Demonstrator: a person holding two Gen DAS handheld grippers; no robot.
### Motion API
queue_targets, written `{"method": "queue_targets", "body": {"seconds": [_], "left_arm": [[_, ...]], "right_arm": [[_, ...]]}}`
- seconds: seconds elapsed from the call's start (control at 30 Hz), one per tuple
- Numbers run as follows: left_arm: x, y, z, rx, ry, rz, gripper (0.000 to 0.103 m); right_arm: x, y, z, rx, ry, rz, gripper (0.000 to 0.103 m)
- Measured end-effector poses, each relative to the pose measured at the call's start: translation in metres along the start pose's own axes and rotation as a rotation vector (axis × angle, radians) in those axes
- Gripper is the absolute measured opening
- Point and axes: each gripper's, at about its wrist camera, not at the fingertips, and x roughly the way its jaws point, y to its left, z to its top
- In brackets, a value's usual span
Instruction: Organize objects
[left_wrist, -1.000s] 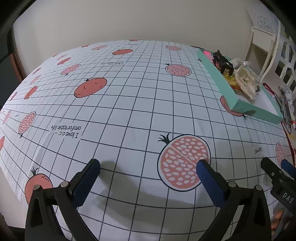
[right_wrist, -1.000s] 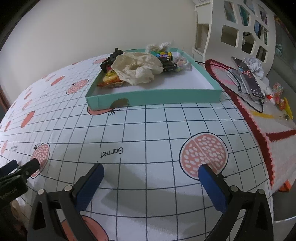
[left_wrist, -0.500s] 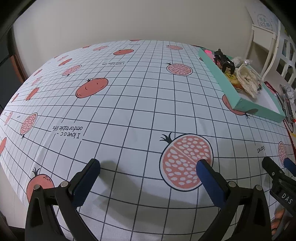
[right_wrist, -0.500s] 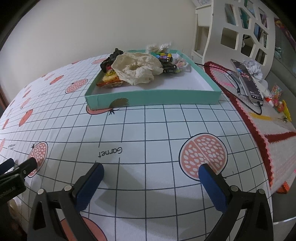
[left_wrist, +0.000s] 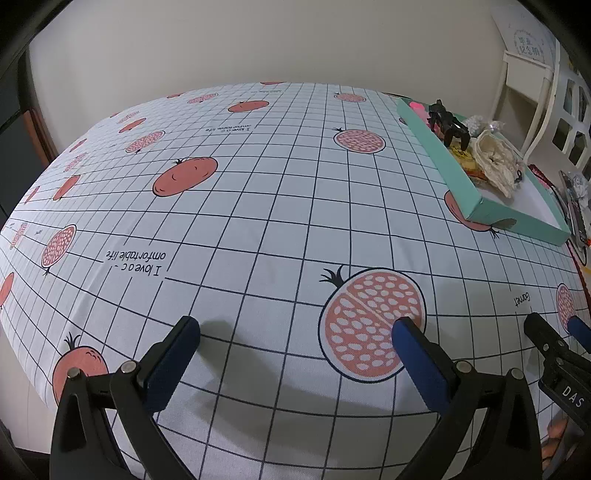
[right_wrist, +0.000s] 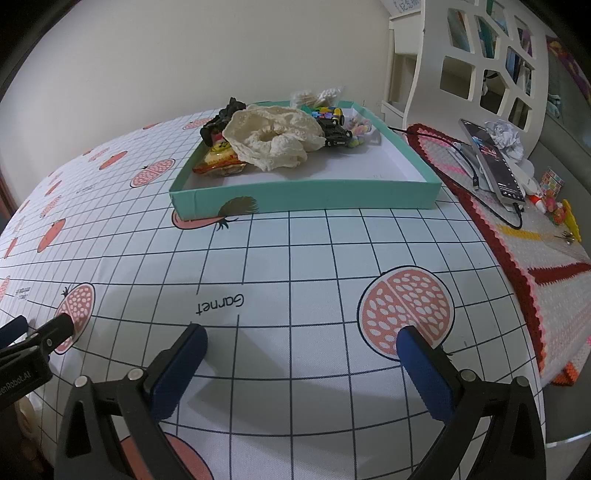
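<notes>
A shallow teal tray (right_wrist: 306, 194) sits on the table (right_wrist: 295, 258), which is covered with a white grid-patterned cloth printed with pomegranates. In the right wrist view the tray lies well ahead of the gripper, toward the far side of the table; in the left wrist view it lies at the far right (left_wrist: 461, 177). Its contents are heaped at the far end: a cream lace scrunchie (right_wrist: 273, 138) lies on top, a black claw clip (right_wrist: 221, 118) pokes up at the back left, a yellow-and-red snack packet (right_wrist: 221, 162) lies under the scrunchie's left edge, and a black toy car with coloured blocks (right_wrist: 332, 127) sits to the right. The near half of the tray floor is bare white.

The right hand-held gripper (right_wrist: 301, 350) hovers low over the cloth near the table's front edge, its blue-padded jaws spread wide with nothing between them. The left hand-held gripper (left_wrist: 295, 343) is posed the same way further left, jaws wide and empty, each gripper's tip showing at the edge of the other's view.

To the right of the tray a phone (right_wrist: 491, 158) with a cable rests on a crocheted mat (right_wrist: 535, 251). Small pastel items beside the car and the bagged things behind the tray are too small to identify.
</notes>
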Motion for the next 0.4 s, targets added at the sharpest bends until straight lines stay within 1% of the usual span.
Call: {"method": "queue_targets", "body": {"seconds": [0.4], "left_arm": [[0.0002,0.0013,0.0001,0.002,0.0,-0.002,0.103]], "right_arm": [[-0.0003,0.0,-0.0001,0.0,0.0,0.0,0.103]]}}
